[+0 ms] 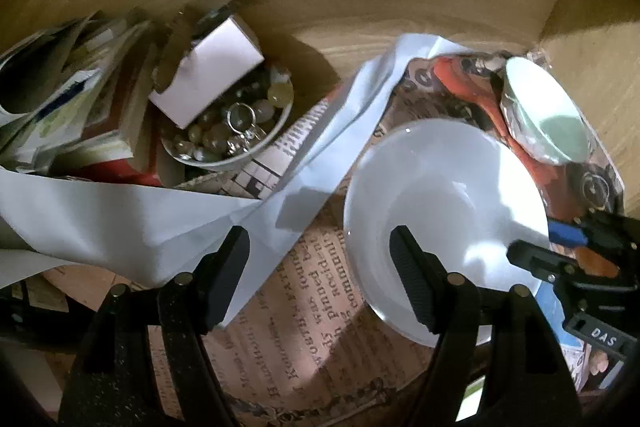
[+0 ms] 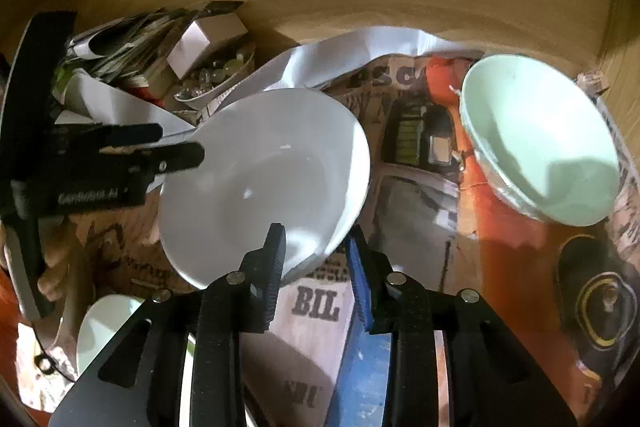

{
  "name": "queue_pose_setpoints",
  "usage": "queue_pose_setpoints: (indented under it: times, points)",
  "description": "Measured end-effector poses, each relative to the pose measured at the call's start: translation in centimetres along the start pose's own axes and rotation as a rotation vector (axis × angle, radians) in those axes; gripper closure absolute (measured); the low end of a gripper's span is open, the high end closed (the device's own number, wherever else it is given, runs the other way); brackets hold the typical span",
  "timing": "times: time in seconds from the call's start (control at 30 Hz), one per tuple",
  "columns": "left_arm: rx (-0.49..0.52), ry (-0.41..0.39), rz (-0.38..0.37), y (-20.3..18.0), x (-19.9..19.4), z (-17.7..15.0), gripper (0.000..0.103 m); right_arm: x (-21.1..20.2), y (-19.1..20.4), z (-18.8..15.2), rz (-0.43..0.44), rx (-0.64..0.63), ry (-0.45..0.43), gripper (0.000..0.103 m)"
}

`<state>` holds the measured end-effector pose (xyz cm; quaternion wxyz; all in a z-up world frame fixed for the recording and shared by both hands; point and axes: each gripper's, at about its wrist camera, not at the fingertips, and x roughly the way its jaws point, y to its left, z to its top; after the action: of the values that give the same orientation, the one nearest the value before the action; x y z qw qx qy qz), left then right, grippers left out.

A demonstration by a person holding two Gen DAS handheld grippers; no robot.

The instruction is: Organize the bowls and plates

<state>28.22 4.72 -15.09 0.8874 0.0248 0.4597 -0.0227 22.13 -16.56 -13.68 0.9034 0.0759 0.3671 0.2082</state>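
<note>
On the newspaper-lined shelf point(image 2: 316, 307), spread left tongs point(image 1: 320, 247) and right tongs point(image 2: 316, 247) straddle the empty white bowl's point(image 2: 260, 183) rim.

Bowls on the newspaper-lined bench

A bowl point(image 2: 264, 183) sat left of a second bowl point(image 2: 540, 143); a bead bowl point(image 2: 212, 83) lay behind.

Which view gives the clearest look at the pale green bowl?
The right wrist view: the pale green bowl shows its whole rim and inside, tilted, on the printed paper beside the white bowl. The left wrist view shows it smaller, at the edge, foreshortened.
</note>
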Motion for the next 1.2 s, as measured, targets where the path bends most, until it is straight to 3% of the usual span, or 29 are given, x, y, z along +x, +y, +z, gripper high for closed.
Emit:
queue_pose_setpoints:
  times: [0.07, 0.23, 0.3, 0.4, 0.7, 1.2]
  points:
    - [0.013, 0.004, -0.002, -0.3, 0.2, -0.1, 0.037, 0.5, -0.2, 0.3, 0.009, 0.017, 0.003, 0.069]
    - [0.052, 0.031, -0.023, -0.8, 0.7, -0.6, 0.07, 0.9, -0.7, 0.5, 0.016, 0.046, -0.002, 0.069]
    - [0.065, 0.026, -0.033, -1.0, 0.6, -0.7, 0.076, 0.8, -0.6, 0.5, 0.017, 0.038, -0.008, 0.069]
    - [0.098, 0.017, -0.031, -1.9, 0.2, -0.7, 0.089, 0.3, -0.1, 0.6, -0.007, 0.019, -0.034, 0.078]
    - [0.101, -0.016, 0.004, -2.1, -1.2, -1.2, 0.089, -0.2, 0.3, 0.2, -0.008, 0.031, -0.048, 0.083]
    - [0.052, -0.191, -0.007, -0.8, -9.8, -3.9, 0.089, -5.9, 4.6, -0.7, 0.002, -0.043, -0.152, 0.084]
